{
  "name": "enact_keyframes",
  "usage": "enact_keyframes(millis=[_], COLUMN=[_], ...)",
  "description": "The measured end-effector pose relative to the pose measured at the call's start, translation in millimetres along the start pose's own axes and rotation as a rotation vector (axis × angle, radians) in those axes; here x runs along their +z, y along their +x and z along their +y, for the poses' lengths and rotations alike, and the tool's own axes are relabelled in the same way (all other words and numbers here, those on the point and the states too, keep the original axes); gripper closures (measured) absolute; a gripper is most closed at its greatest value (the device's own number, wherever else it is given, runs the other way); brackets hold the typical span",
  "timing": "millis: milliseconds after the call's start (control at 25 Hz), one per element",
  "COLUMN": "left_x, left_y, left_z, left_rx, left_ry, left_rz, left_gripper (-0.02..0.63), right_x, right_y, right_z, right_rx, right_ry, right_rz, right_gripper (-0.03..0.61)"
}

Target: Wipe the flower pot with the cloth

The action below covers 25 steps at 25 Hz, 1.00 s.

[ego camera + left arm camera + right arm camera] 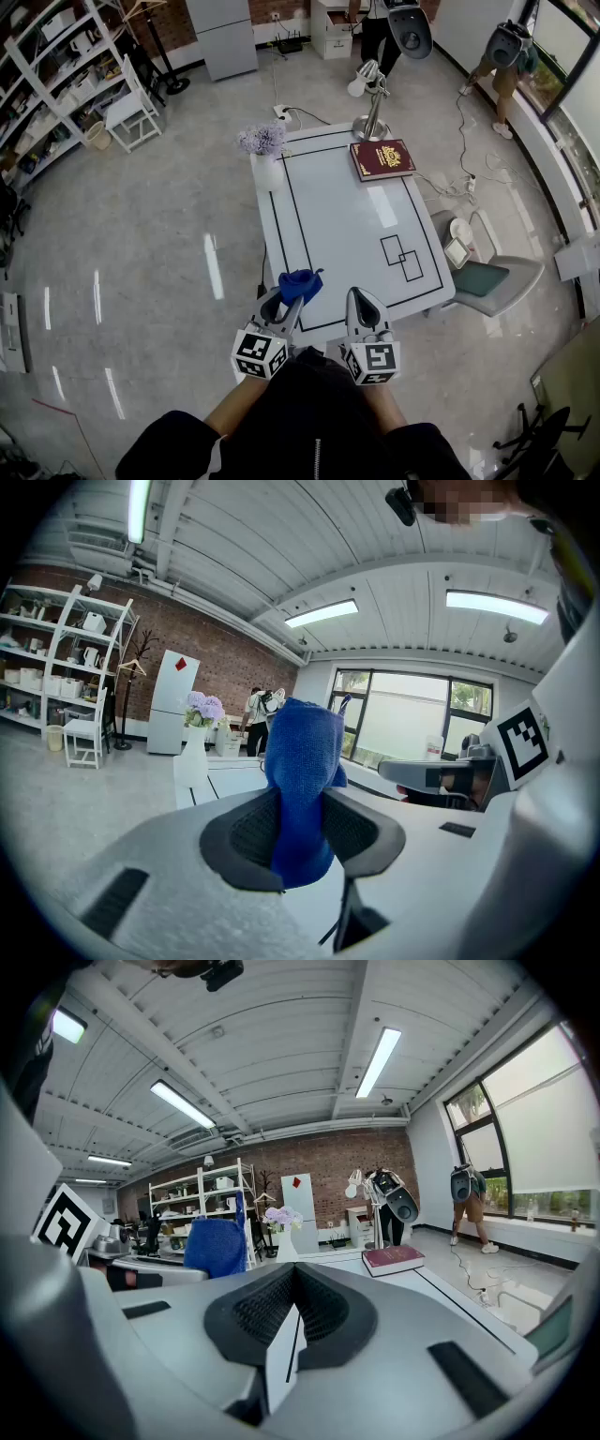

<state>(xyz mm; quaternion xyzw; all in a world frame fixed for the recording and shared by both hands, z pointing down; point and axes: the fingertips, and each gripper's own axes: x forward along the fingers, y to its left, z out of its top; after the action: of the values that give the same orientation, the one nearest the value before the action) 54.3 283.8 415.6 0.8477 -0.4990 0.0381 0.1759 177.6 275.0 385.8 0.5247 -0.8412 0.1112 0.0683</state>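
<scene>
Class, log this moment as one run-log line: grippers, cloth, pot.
left gripper: shut on blue cloth | right gripper: shut, empty | flower pot: far-left table corner, untouched | stage: wiping not yet begun

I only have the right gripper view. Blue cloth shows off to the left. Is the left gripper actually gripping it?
Observer: Yes. In the left gripper view, the left gripper has its fingers shut on the cloth, whose top sticks up past them.
Operator: Where's the flower pot from there?
Observer: Head view: the flower pot stands at the far left corner of the table. The left gripper and the right gripper are both at the near edge.
</scene>
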Motion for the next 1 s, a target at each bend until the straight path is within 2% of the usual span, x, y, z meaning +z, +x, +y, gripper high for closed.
enact_keyframes(millis=[280, 520, 720, 1000], left_x=[3, 1, 3, 19], left_y=[3, 10, 27, 57], left_z=[1, 19, 52, 127], left_rx=[0.005, 0.028, 0.039, 0.083], left_ry=[0.008, -0.01, -0.033, -0.045], left_rz=[0.006, 0.026, 0.028, 0.032], left_gripper=[0.489, 0.489, 0.489, 0.489], right_x=[0, -7, -9, 1], right_y=[2, 14, 37, 97], right_z=[2, 4, 3, 10], right_rx=[0.024, 0.062, 0.056, 0.065], right_ry=[0.013, 0.056, 0.058, 0.049], right_rz=[0.003, 0.025, 0.062, 0.097], right_gripper=[0.571, 0.571, 0.569, 0.569])
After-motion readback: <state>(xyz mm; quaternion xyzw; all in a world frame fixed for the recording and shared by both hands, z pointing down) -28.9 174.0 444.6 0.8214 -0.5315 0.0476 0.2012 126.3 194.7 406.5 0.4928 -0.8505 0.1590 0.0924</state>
